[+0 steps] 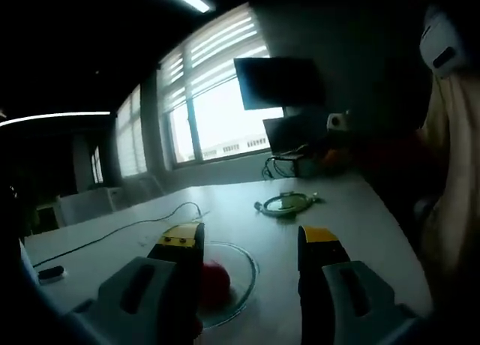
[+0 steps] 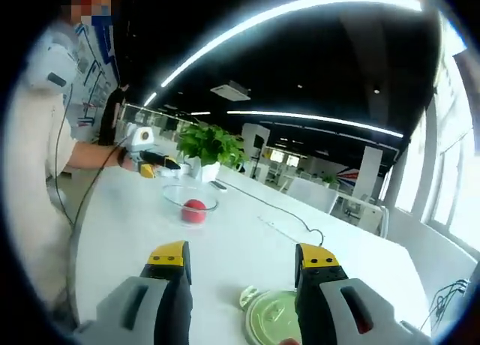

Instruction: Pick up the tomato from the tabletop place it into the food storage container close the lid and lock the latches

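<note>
The red tomato (image 1: 215,282) lies inside a clear round container (image 1: 246,264) on the white table, just past my left gripper (image 1: 249,237), whose jaws stand open with nothing between them. The left jaw partly hides the tomato. Farther off lies the green-rimmed lid (image 1: 286,202). In the right gripper view that lid (image 2: 274,316) sits low between the open jaws of my right gripper (image 2: 244,255). The tomato (image 2: 195,211) and the container (image 2: 184,194) are farther across the table, with the left gripper (image 2: 166,165) beyond them in a person's hand.
A black cable (image 2: 289,219) runs across the table (image 2: 232,240). A potted plant (image 2: 209,148) stands at its far end. The person (image 2: 52,127) stands along the table's left side. A monitor (image 1: 277,82) and gear sit by the window.
</note>
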Demonstrator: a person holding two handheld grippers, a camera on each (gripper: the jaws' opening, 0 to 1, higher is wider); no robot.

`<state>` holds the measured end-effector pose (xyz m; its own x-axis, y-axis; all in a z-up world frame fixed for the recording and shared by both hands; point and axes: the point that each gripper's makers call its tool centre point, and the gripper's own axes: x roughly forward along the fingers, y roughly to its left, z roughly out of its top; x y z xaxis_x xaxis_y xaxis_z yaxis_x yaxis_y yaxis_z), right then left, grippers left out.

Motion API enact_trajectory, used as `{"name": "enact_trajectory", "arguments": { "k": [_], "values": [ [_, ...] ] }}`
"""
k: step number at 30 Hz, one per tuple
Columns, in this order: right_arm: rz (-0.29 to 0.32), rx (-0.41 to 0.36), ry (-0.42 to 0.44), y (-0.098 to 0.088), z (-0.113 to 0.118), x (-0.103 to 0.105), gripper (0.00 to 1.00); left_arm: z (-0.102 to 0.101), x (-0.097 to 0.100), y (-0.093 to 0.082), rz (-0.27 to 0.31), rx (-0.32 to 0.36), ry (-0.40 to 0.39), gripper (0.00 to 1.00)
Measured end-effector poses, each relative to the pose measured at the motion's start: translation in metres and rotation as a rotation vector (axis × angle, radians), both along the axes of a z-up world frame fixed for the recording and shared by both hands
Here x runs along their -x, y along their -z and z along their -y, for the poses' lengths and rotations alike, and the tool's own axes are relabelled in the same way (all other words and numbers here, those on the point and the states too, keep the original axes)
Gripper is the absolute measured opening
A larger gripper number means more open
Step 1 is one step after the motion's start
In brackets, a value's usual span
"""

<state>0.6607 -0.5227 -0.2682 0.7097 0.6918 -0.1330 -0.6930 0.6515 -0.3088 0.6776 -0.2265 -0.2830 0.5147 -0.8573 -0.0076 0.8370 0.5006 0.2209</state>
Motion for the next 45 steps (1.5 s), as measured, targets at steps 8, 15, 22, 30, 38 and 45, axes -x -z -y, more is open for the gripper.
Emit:
{"name": "enact_trajectory", "arguments": {
  "k": [8, 15, 22, 30, 38, 45],
  "values": [
    [-0.015, -0.018, 0.075, 0.011, 0.051, -0.002, 0.50, 0.001, 0.000, 0.002, -0.011, -0.006, 0.002, 0.42],
    [-0.056, 0.033, 0.147, 0.034, 0.090, 0.001, 0.50, 0.002, 0.000, 0.002, -0.012, -0.012, -0.004, 0.41],
    [-0.102, 0.234, 0.164, 0.064, 0.098, 0.002, 0.42, 0.001, -0.003, 0.001, -0.010, -0.004, -0.016, 0.41],
    [-0.094, 0.506, 0.140, 0.090, 0.092, -0.001, 0.42, 0.002, -0.002, 0.002, -0.014, -0.010, -0.017, 0.41],
    [-0.069, 0.702, 0.106, 0.103, 0.078, -0.005, 0.39, -0.002, -0.002, 0.004, -0.021, -0.004, -0.030, 0.41],
    [-0.030, 0.815, 0.093, 0.109, 0.071, -0.010, 0.36, -0.004, -0.003, 0.005, -0.026, 0.005, -0.037, 0.41]
  ]
}}
